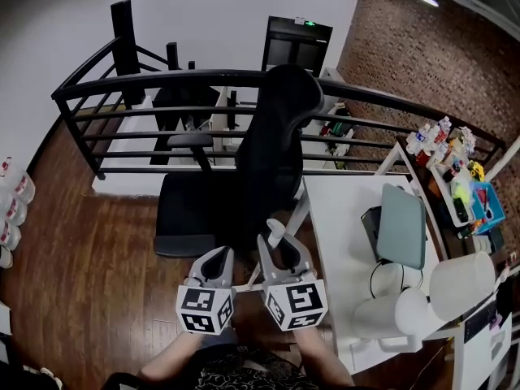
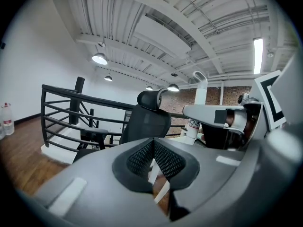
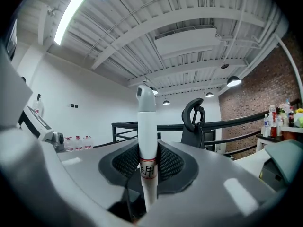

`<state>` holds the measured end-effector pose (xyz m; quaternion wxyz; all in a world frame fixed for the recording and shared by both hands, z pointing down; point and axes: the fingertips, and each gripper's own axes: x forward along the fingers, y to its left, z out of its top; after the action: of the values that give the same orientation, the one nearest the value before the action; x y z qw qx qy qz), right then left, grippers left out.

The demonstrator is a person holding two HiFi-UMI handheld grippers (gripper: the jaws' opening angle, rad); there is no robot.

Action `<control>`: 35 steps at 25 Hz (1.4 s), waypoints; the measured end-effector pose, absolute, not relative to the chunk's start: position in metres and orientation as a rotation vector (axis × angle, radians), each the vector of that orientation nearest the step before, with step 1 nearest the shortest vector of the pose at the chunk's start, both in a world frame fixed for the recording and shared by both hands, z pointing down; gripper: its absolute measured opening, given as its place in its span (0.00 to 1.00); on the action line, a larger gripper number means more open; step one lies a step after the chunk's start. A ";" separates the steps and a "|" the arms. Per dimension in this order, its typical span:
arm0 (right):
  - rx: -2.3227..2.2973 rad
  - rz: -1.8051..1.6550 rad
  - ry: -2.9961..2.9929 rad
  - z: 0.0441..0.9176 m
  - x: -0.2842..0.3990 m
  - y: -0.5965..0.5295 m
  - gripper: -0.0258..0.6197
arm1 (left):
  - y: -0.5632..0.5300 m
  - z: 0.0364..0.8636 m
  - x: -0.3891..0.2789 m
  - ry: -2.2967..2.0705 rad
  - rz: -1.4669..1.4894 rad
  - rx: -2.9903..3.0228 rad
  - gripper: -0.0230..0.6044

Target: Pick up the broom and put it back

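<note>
The broom shows only as a white handle (image 3: pixel 147 136) with a rounded grey cap, standing upright between my right gripper's (image 3: pixel 147 161) pads, which are shut on it. In the head view the handle's top (image 1: pixel 275 232) pokes up between the right gripper's (image 1: pixel 281 252) jaws, low in the middle of the picture. My left gripper (image 1: pixel 217 260) is close beside it on the left, its mesh pads closed tip to tip with nothing between them (image 2: pixel 153 144). From the left gripper view the handle (image 2: pixel 200 100) rises just to the right. The broom's head is hidden.
A black office chair (image 1: pixel 272 149) stands directly ahead, with a black metal railing (image 1: pixel 162 80) behind it. A white desk (image 1: pixel 341 218) with a grey laptop (image 1: pixel 402 226) and white jugs (image 1: pixel 459 283) is at the right. Water bottles (image 1: pixel 12 210) line the left wall.
</note>
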<state>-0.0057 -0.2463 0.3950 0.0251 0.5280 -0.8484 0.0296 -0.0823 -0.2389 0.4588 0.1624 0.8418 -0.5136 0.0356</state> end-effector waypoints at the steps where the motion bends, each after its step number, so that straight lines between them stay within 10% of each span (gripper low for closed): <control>1: 1.634 0.092 -2.621 0.395 -0.004 -0.246 0.18 | -0.238 0.459 -0.082 -1.466 0.102 2.401 0.04; 35: 1.558 0.341 -2.525 0.525 -0.050 -0.328 0.18 | -0.307 0.479 -0.107 -1.448 0.210 2.405 0.04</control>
<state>-0.0499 -0.3279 0.5253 0.0777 0.5201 -0.8429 0.1138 -0.1074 -0.3074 0.4790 0.1624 0.8430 -0.5074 0.0736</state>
